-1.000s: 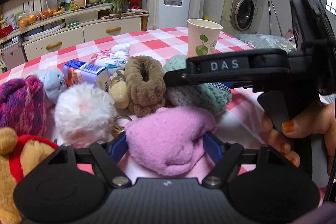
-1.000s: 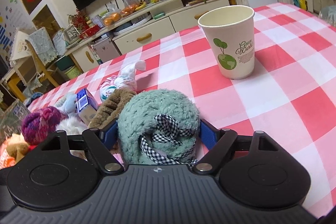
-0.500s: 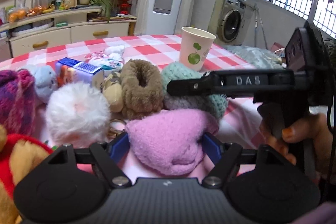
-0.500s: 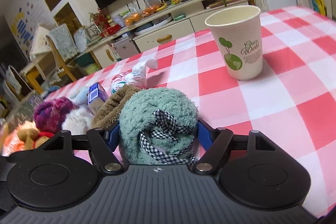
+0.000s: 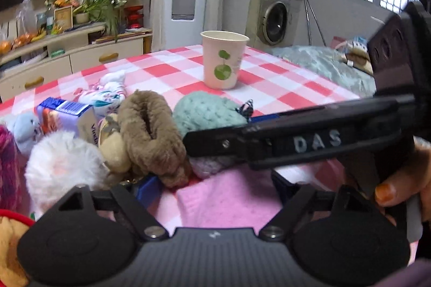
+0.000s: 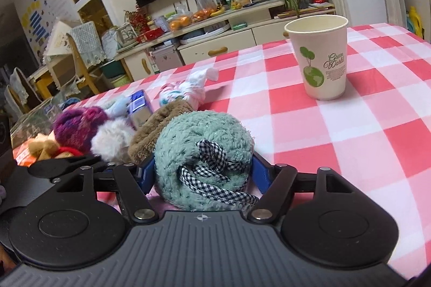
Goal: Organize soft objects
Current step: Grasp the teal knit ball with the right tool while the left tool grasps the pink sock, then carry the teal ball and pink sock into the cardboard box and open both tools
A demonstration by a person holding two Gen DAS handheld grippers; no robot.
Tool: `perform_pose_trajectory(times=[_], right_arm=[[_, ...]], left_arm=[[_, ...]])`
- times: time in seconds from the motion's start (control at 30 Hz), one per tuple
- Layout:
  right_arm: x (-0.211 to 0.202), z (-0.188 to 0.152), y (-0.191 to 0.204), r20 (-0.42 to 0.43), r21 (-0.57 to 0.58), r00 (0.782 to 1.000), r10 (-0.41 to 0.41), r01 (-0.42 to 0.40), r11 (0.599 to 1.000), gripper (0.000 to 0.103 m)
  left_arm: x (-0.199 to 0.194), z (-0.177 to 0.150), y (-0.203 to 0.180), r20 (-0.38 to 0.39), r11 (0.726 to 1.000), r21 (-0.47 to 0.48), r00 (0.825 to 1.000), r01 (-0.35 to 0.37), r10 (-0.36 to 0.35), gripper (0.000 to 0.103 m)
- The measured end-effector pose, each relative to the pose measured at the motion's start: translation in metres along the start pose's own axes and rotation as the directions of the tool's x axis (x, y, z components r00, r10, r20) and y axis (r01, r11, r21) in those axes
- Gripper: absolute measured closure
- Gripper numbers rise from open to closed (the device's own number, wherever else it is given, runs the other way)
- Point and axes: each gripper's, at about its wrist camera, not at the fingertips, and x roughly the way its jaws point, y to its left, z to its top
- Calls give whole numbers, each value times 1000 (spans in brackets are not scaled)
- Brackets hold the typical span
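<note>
My left gripper (image 5: pixel 215 192) is shut on a pink fleecy soft piece (image 5: pixel 229 200) that fills the gap between its blue pads (image 5: pixel 146 190). A teal fluffy ball (image 6: pixel 202 147) tied with a black-and-white check ribbon sits between the fingers of my right gripper (image 6: pixel 202 171). Those jaws are closing, and both blue pads (image 6: pixel 258 174) touch its sides. In the left wrist view the right gripper's black finger marked DAS (image 5: pixel 296 144) crosses in front of the teal ball (image 5: pixel 207 112), held by a hand (image 5: pixel 404 184).
On the red-checked tablecloth (image 6: pixel 350 125) lie a brown fluffy scrunchie (image 5: pixel 150 130), a white pompom (image 5: pixel 62 165), a purple knit ball (image 6: pixel 78 128), a knotted white cloth (image 6: pixel 188 87), a blue carton (image 5: pixel 67 114) and a paper cup (image 6: pixel 320 58). A plush bear (image 5: pixel 10 241) sits at the left.
The pink piece now sits higher and closer between the left pads, and that view has swung right. The right pads have drawn in against the teal ball.
</note>
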Motion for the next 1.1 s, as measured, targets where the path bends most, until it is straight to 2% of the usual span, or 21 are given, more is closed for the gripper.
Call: perform_pose_trajectory(times=[0.07,0.3,0.43,0.73,1.0,1.03,1.07,1.1], right_arm=[[1,2,-4,-3,25,1000,-1,1,1000,17],[1,4,-2,-18,79,1000,-20,22,997,18],[-1,6,4,-25,88,998,-56,58,994,19],[-29,1,2,-8,192,990,-138,137,972,19],[-47,3,16,7,189,986,-166,162,969,19],[-48,3,19,4,186,986,-167,164,969,19],[-48,3,21,3,184,986,-166,162,969,19],[-48,4,23,1,182,986,-164,161,970,19]], left_arm=[[-4,-1,2,3,1000,-22,1000,1,-1,37],[-18,-7,4,1,998,-55,1000,-9,9,47],[-26,-7,5,2,996,-86,1000,-8,8,56],[-49,-12,11,-17,988,-148,999,-51,49,62],[-86,-8,19,4,980,-175,995,-93,95,65],[-91,-6,20,10,979,-178,995,-95,98,66],[-96,-3,21,18,979,-179,994,-98,103,76],[-100,-2,21,19,979,-178,994,-104,109,76]])
